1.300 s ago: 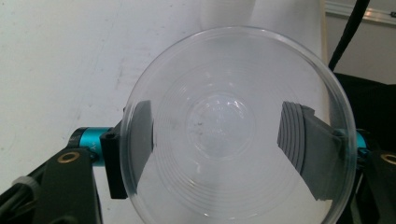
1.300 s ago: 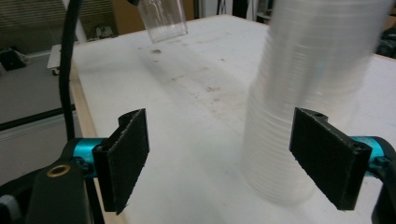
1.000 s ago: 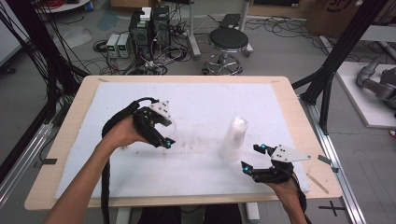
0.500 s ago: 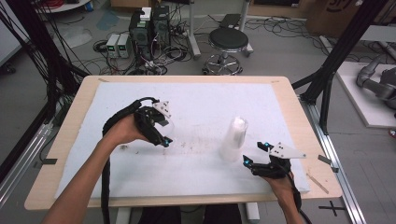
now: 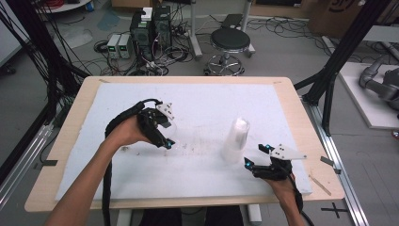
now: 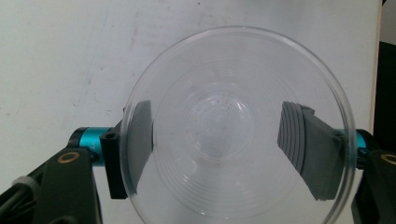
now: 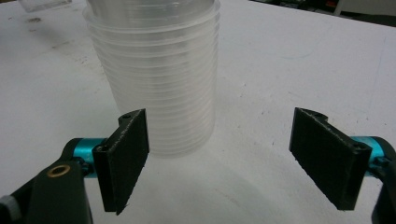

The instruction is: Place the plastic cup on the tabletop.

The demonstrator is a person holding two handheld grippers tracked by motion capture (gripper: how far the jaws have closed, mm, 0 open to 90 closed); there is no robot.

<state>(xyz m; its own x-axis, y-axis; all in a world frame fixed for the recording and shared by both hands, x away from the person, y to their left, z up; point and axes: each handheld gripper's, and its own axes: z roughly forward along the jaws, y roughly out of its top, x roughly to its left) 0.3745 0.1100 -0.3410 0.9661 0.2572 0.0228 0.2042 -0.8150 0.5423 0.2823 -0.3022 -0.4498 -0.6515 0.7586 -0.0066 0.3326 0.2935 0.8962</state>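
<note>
My left gripper (image 5: 165,137) hangs over the left middle of the white table cover, shut on a single clear plastic cup (image 5: 172,128). In the left gripper view the cup (image 6: 233,84) faces the camera, its round wall pinched between both grey pads (image 6: 140,133). A tall stack of clear cups (image 5: 236,137) stands upright right of centre. My right gripper (image 5: 256,154) rests low just in front and to the right of that stack, open. Seen from the right gripper view, the stack (image 7: 156,79) stands just beyond the left jaw, and nothing lies between the fingers (image 7: 126,158).
A white foam sheet (image 5: 207,101) covers the wooden table (image 5: 301,122), with faint smudges near its middle. A small stick (image 5: 319,184) lies on the bare wood at the right front corner. Black frame posts stand at both sides; a stool (image 5: 229,40) stands behind the table.
My right gripper has settled slightly lower beside the cup stack, then kept still. The left gripper and its cup have not moved.
</note>
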